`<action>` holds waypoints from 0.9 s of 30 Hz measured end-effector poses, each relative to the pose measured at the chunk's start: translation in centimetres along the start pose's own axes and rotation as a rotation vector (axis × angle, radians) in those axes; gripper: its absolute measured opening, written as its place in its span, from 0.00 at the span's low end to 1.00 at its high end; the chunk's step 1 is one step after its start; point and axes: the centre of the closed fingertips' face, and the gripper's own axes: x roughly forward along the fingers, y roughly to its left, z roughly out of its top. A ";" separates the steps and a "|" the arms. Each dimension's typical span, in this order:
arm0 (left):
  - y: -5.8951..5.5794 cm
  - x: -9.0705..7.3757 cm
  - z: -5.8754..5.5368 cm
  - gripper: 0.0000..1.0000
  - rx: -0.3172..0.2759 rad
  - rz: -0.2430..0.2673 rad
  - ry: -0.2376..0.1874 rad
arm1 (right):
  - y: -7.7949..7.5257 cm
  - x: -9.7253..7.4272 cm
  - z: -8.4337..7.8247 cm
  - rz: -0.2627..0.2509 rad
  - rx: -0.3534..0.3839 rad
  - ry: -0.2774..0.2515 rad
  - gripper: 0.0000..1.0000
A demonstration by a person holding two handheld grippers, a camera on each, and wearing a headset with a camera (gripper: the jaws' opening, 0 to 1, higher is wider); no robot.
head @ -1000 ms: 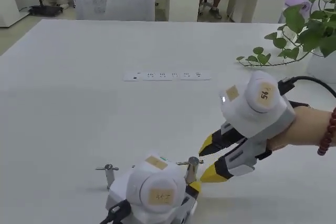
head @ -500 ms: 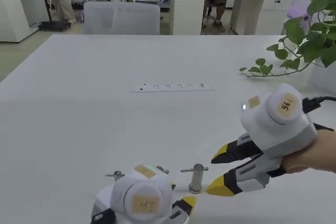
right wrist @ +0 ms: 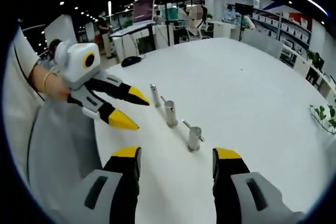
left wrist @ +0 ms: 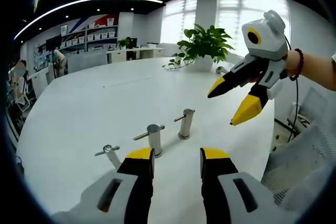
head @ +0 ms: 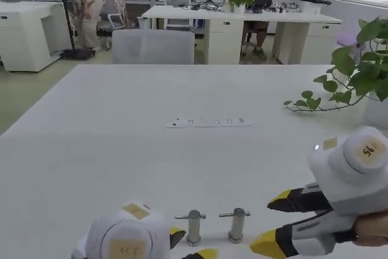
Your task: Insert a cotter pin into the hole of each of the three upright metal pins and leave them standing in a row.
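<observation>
Three upright metal pins stand in a row on the white table (head: pixel 121 150), each with a cotter pin through its head. In the left gripper view they are the left pin (left wrist: pixel 110 155), middle pin (left wrist: pixel 153 137) and right pin (left wrist: pixel 185 123). The head view shows the middle pin (head: pixel 194 227) and right pin (head: pixel 237 224); my left gripper hides the left one. My left gripper (head: pixel 189 247) is open and empty, just in front of the row. To the right of the row my right gripper (head: pixel 273 221) is open and empty, apart from the pins.
A white power strip (head: pixel 209 122) lies mid-table. A potted trailing plant (head: pixel 357 77) stands at the table's right edge. A grey chair (head: pixel 153 47) sits at the far side, with desks and people beyond it.
The head camera has tilted up. My right gripper has drawn back to the right from the right pin. My left gripper has pulled back left, uncovering the middle pin.
</observation>
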 end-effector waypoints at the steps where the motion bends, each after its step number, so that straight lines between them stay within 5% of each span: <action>1: 0.2 -0.5 -0.1 0.34 -0.006 0.002 0.001 | 0.1 -0.1 0.0 -0.005 -0.001 -0.007 0.58; 9: 1.9 -3.8 -0.5 0.43 -0.075 0.043 -0.019 | 1.2 -1.3 0.4 -0.035 0.047 -0.081 0.62; 20: 4.0 -7.3 -0.3 0.55 -0.069 0.102 -0.044 | 2.3 -2.2 -0.6 -0.061 0.074 -0.117 0.68; 27: 4.2 -8.9 -0.5 0.75 -0.053 0.089 -0.040 | 3.0 -2.4 -0.7 -0.078 0.076 -0.141 0.77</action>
